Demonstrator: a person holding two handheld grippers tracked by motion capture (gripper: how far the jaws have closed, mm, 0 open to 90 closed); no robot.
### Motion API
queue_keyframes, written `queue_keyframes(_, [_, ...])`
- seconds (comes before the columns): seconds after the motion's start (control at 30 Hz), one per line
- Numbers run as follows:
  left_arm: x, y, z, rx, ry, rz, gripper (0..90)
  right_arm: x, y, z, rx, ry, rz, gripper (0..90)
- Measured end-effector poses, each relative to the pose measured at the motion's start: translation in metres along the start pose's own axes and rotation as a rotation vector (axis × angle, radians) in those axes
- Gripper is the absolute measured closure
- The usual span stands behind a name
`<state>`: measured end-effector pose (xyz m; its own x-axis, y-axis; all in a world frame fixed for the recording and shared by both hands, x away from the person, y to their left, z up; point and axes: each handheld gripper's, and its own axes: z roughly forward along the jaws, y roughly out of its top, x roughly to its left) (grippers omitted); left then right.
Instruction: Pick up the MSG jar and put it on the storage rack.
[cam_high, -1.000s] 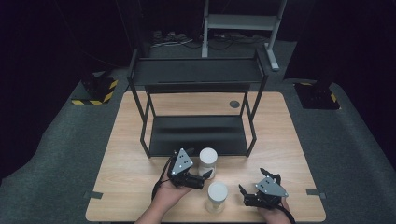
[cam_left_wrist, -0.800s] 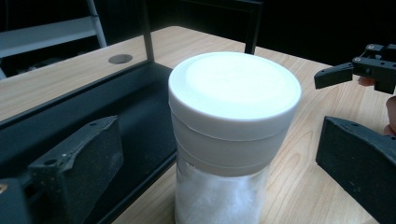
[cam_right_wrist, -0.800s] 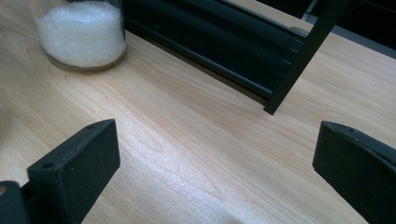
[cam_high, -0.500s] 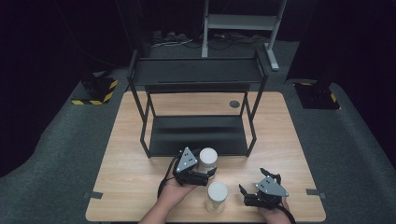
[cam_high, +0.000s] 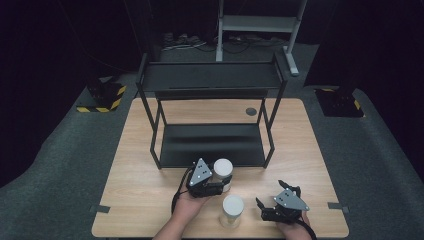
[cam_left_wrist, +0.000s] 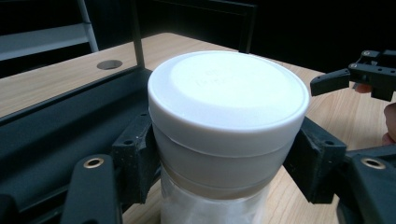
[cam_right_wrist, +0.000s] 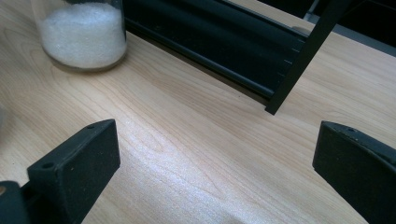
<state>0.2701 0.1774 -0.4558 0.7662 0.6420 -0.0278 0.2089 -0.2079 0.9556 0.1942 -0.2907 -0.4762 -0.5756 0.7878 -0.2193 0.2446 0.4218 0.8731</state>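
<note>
Dark room, grey carpet, pale wooden table (cam_high: 150, 200) with a black two-tier rack (cam_high: 210, 100) standing on its far half. Just in front of the rack's lower shelf: white-lidded jar (cam_high: 222, 172), glass-bodied, white granules inside, upright on the table. Left gripper (cam_high: 216, 184) around it, jaws just closed in and now pressing both sides of the jar beneath the lid, as seen in the left gripper view (cam_left_wrist: 229, 140). Nearer the table's front edge, a second white-lidded jar (cam_high: 232, 210), upright, untouched, between the two hands. Right gripper (cam_high: 260, 207) low beside it, jaws spread wide over bare wood, nothing between them.
</note>
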Motion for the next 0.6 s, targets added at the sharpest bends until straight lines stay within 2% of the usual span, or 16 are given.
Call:
queue_keyframes(0.27, [-0.003,0.005,-0.005,0.015,0.022,-0.009,34.2,0.0,0.0,0.0,0.0,0.002,-0.001,0.0])
queue_keyframes(0.6, [0.005,0.006,-0.033,0.006,0.071,-0.034,34.2,0.0,0.0,0.0,0.001,0.002,-0.002,0.0])
